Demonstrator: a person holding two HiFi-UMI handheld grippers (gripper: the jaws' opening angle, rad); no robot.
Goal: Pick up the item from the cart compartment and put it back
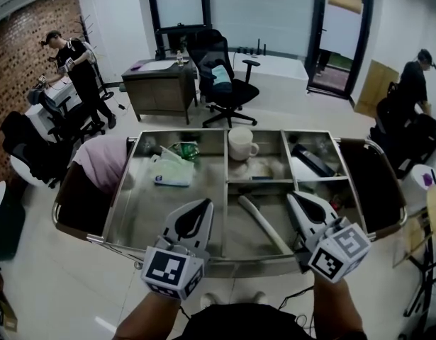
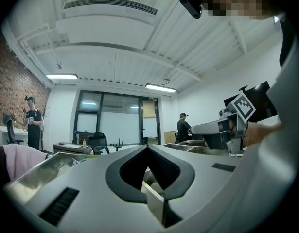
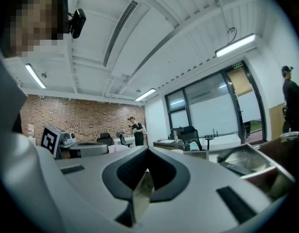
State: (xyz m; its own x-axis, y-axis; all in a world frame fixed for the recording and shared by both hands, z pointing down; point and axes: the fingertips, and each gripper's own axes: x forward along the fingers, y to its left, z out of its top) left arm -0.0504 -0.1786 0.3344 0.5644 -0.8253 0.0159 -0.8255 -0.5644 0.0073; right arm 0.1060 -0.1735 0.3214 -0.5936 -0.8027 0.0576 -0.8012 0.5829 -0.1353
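1. Overhead, both tools hung above the near rim of the steel cart (image 1: 239, 263), side by side and well apart, each pointing toward the far side.
2. The left tool (image 1: 205, 202) had its jaws pressed together at the tips, with nothing pinched between them; only the cart's compartments showed through the gap behind the tips.
3. The right tool (image 1: 291, 195) was likewise pressed together and carried nothing.
4. Every item lay in the cart, and neither tool touched any of them.
5. A white tube (image 1: 264, 225) lay slantwise in the near middle compartment, between the two tools and below them.
6. A white mug (image 1: 240, 144) stood upright in the far middle compartment.
7. A clear plastic bag (image 1: 171, 170) lay in the large left compartment, with a green packet (image 1: 183, 149) just beyond it.
8. A black object (image 1: 313, 160) lay tilted in the far right compartment.
9. A pink cloth (image 1: 101, 163) hung over the cart's left end.
10. Beyond the cart stood a black office chair (image 1: 225, 80) and a desk (image 1: 161, 83); one person (image 1: 79, 69) stood far left by the brick wall and another (image 1: 412, 83) far right.
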